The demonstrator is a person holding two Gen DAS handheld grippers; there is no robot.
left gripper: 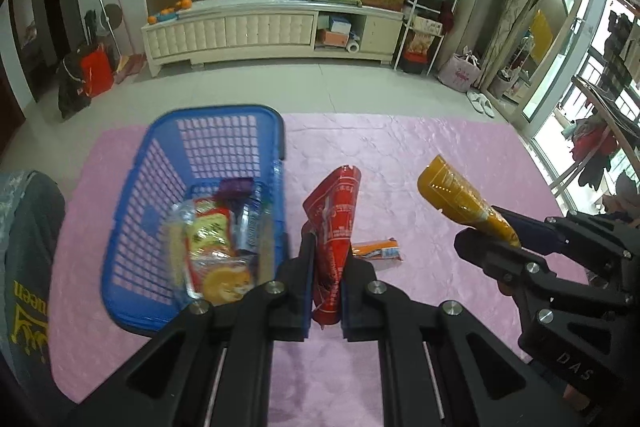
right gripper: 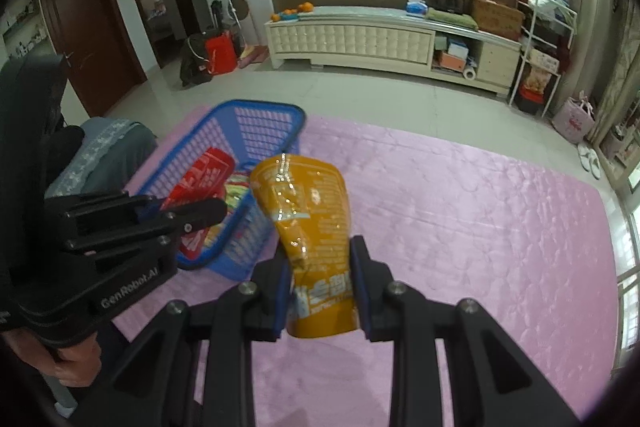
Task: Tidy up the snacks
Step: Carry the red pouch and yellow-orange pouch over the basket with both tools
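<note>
2 tools clamped: left tool (left gripper: 326, 291) grips red packet (left gripper: 334, 227), right tool (right gripper: 322, 291) orange packet (right gripper: 308, 219)

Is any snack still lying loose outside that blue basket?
Yes. One small orange-and-blue packet lies alone on the pink mat, right of the blue basket, while other snacks are already inside.

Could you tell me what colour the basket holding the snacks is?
The basket is blue, clearest in the left wrist view.
</note>
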